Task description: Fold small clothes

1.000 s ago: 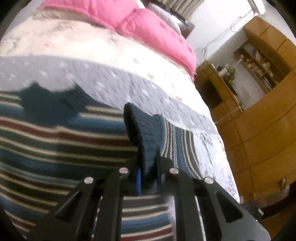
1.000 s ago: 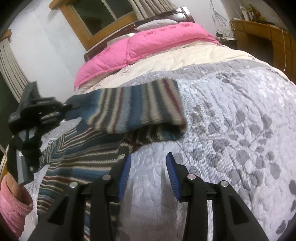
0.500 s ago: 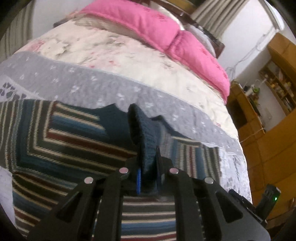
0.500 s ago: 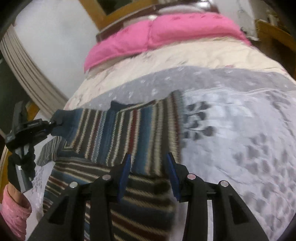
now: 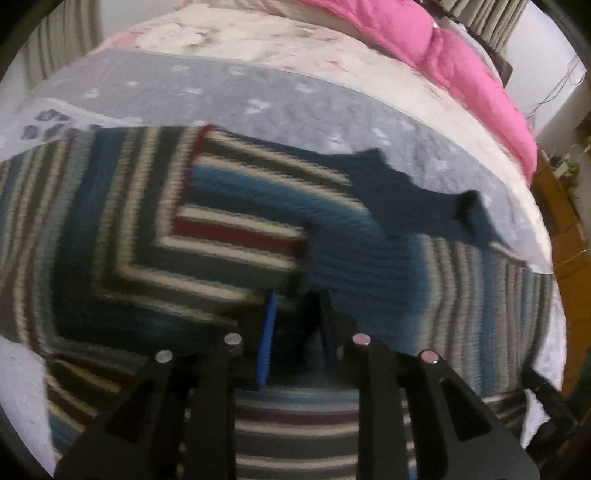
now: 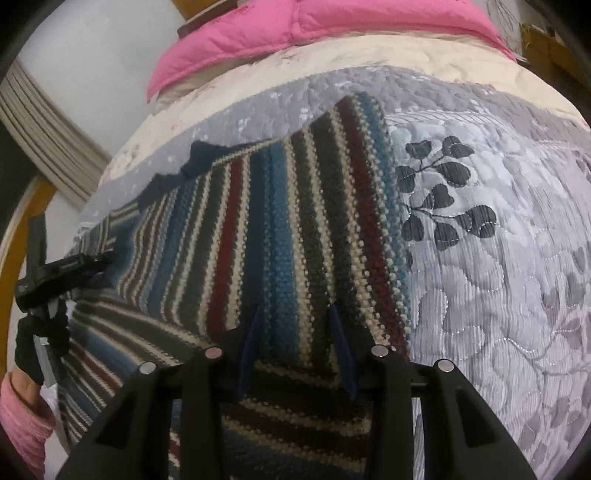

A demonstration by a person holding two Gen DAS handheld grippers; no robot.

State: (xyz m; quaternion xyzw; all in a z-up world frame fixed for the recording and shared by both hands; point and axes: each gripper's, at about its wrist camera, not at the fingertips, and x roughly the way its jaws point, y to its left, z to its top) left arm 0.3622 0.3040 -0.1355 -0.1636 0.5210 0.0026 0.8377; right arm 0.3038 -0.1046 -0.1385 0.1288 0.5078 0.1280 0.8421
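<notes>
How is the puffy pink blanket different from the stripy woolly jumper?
The puffy pink blanket is one plain colour; the striped knitted jumper has blue, red, cream and dark stripes. The blanket is bunched at the far end of the bed; the jumper lies folded, nearer the camera. Both rest on it.

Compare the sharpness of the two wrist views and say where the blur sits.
Left wrist view: motion-smeared, the striped sweater streaked sideways and the left gripper soft at its fingertips. Right wrist view: crisp, knit stitches on the sweater and leaf print on the quilt readable; both views bow at the fisheye rim.
</notes>
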